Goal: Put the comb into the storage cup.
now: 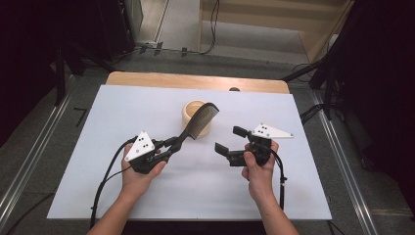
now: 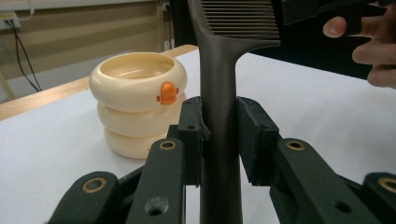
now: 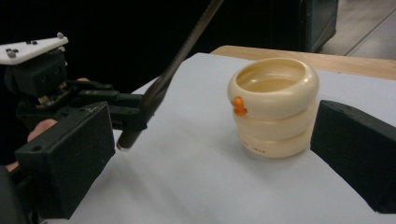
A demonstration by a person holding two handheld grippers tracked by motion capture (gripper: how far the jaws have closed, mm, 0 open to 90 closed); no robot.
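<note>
- You are clamping the left gripper [image 1: 172, 143] on the handle of a dark comb [image 1: 198, 122], pads pressing it from both sides in the left gripper view [image 2: 219, 140], so the comb is riding off the table rather than lying on it.
- You are gripping low on the handle, which is leaving the toothed end free and pointing it up and forward toward the cream cup [image 1: 195, 117], a ringed holder with a small orange duck on its side [image 2: 140, 100].
- The cup is standing upright near the far middle of the white table [image 1: 122, 186], open mouth up, probably so the comb can be dropped in.
- In the high view the comb's head is overlapping the cup's rim; whether it is over the opening or just in front of it is hard to tell from this angle.
- You are holding the right gripper [image 1: 230, 139] open and empty, just right of the comb, jaws spread wide on either side of the cup in the right gripper view [image 3: 273, 105].
- That open gripper is looking ready to steady the cup or take the comb, and is keeping the path to the cup unblocked.
- The comb's long tilted lever is the likely risk: a nudge on the rim could tip the cup.
</note>
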